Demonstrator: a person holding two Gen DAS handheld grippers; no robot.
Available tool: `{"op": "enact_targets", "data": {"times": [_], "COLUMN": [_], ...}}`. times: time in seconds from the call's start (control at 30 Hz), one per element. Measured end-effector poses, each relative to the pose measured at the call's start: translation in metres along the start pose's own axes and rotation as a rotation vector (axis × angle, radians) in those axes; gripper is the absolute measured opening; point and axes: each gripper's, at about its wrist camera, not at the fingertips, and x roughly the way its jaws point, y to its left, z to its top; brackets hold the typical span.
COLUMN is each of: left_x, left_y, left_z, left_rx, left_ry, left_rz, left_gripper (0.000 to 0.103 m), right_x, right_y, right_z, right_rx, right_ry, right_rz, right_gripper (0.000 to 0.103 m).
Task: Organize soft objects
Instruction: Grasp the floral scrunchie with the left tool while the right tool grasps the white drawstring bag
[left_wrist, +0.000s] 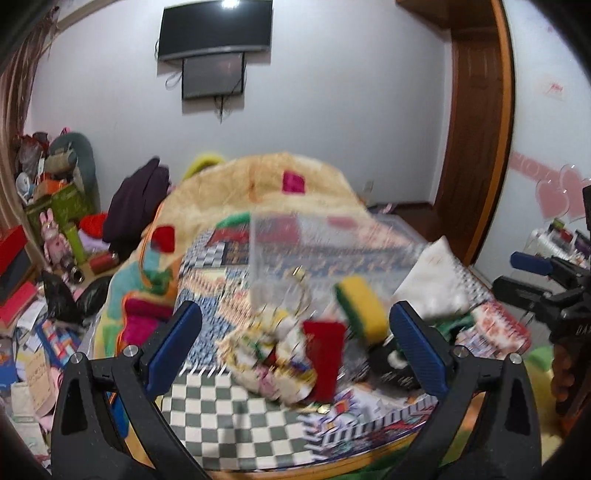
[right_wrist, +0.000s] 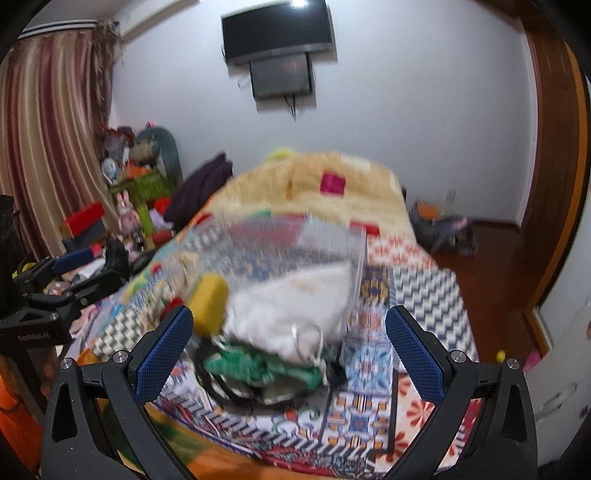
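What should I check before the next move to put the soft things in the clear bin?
1. Left gripper open and holding nothing: ok.
2. Right gripper open and holding nothing: ok.
3. Sponge within view and free on top: ok.
4. Clear bin close behind the pile: ok.
5. White pillow clear of the bin: cannot tell.
6. Pictures sharp enough to aim: not ok, blurred.

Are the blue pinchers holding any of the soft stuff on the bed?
No. The left gripper and right gripper are both open, with nothing between their fingers.
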Motion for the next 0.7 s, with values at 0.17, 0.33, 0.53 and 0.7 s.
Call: {"op": "enact_targets", "data": {"times": [0.17,0.33,0.53,0.7], "left_x": [0.025,0.049,0.065,0.070], "left_y": [0.017,0.027,0.028,0.029], "left_z": [-0.015,-0.020,-0.025,-0.028], "left_rx": [-0.036,-0.069,-0.080,-0.091], "left_ry": [0.068,0.128,0.177,0.190], "left_rz": [0.011,-0.018,-0.083,-0.122], "left_gripper": [0.094,0.077,0.042,0.015], "right_x": [0.020,0.028,0.046,0.061], "right_y": [-0.013,-0.015,-0.013,-0.017], "right_z": [-0.007,-0.006,-0.004,-0.008], "right_rx": [0.052,0.072,0.087,0.121], "right_ry": [0.080,0.108,0.139,0.207], "right_rz": [0.017,0.036,0.060,0.118], "right_gripper": [0.102,0.092,0.075,0.052]}}
